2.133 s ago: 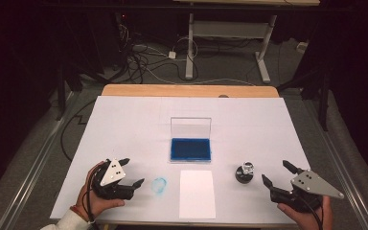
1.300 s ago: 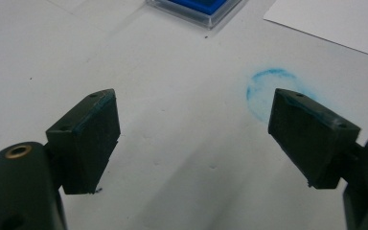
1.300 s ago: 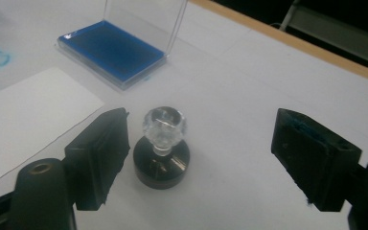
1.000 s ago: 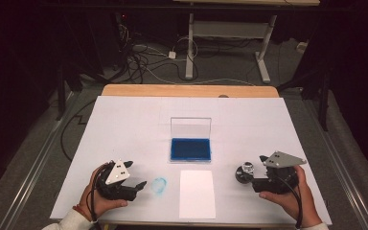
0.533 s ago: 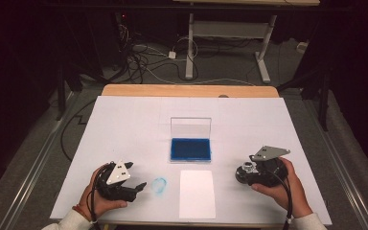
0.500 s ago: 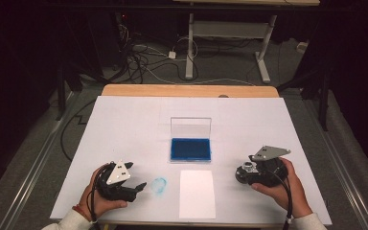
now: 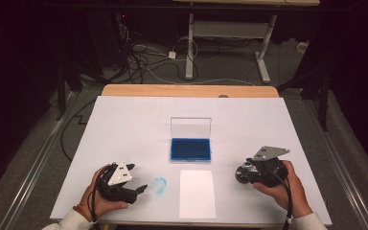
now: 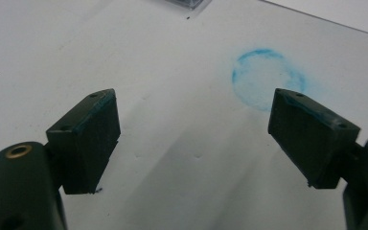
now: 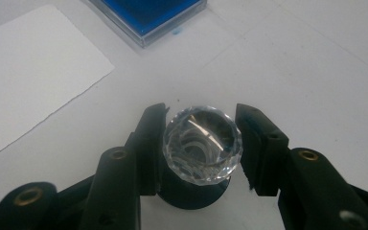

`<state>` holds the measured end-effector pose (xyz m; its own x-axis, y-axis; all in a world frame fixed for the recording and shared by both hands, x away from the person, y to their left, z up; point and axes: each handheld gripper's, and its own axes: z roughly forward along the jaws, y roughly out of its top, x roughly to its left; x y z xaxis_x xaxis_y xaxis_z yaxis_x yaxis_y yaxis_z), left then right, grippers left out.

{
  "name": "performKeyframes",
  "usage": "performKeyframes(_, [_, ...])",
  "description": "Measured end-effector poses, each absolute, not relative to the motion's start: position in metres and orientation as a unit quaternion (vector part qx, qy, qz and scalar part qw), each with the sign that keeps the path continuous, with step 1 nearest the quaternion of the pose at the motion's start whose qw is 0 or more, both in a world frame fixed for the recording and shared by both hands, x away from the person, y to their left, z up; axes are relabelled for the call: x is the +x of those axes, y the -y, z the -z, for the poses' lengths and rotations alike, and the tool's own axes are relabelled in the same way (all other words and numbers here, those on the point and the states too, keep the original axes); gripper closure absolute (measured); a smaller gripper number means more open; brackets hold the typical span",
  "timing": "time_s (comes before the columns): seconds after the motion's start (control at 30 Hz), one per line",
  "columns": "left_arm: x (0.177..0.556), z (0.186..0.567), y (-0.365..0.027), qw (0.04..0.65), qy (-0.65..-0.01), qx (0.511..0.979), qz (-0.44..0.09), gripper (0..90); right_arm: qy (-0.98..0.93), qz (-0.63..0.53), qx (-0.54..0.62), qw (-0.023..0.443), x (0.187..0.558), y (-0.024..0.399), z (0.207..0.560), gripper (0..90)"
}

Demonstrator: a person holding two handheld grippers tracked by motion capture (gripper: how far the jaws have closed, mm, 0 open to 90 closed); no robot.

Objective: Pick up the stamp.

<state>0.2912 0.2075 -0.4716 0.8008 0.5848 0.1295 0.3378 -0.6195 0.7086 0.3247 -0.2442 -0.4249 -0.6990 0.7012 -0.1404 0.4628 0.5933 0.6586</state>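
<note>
A stamp with a faceted clear knob (image 9: 202, 143) on a black base stands on the white table at the right. My right gripper (image 7: 247, 174) has just closed its jaws on the knob, one black pad (image 9: 149, 143) pressing on each side. The stamp (image 7: 242, 173) rests on the table. At the left, my left gripper (image 7: 138, 178) lies low over the table with its jaws wide open and nothing between them (image 8: 191, 96). Its pads (image 8: 88, 129) carry traces of blue ink. A smudged blue ink ring (image 8: 268, 86) marks the table just beyond them.
An open ink pad (image 7: 190, 149) with a blue cushion and an upright clear lid (image 7: 190, 127) sits mid-table. A blank white sheet of paper (image 7: 197, 193) lies in front of it. The blue ring (image 7: 159, 185) lies left of the sheet. A wooden edge (image 7: 187, 90) borders the far side.
The right hand has moved left to the stamp and its jaws have closed around the clear knob. The left hand and gripper have stayed where they were.
</note>
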Motion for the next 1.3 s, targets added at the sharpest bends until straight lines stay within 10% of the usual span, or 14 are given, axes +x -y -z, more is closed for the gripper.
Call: performKeyframes(1.3, [0.291,0.471,-0.218,0.369,-0.273,0.869,-0.184,18.3,-0.823,-0.417,0.299,0.245,0.331,0.226,0.382,57.3])
